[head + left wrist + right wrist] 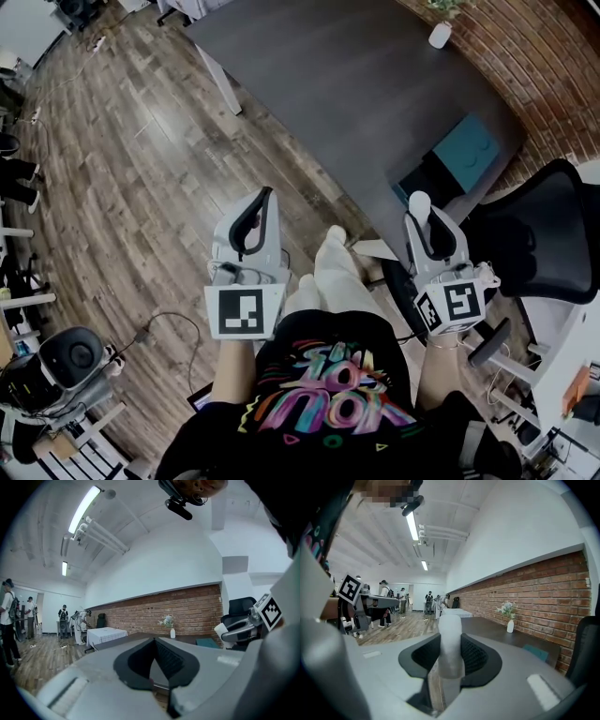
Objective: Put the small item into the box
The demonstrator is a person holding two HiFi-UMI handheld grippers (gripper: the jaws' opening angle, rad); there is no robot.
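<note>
Here, both grippers hover short of the dark table (pixel 356 84).
The right gripper (pixel 420 212) clamps the small white item (pixel 450 641); the left gripper (pixel 263 201) is closed on nothing. Ahead of the right gripper lies the teal box (pixel 466 150), a black chair (pixel 534 234) at its right.

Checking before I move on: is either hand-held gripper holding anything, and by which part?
The right hand-held gripper clamps a small white cylinder by its lower body; its top pokes out. The left hand-held gripper holds nothing.
</note>
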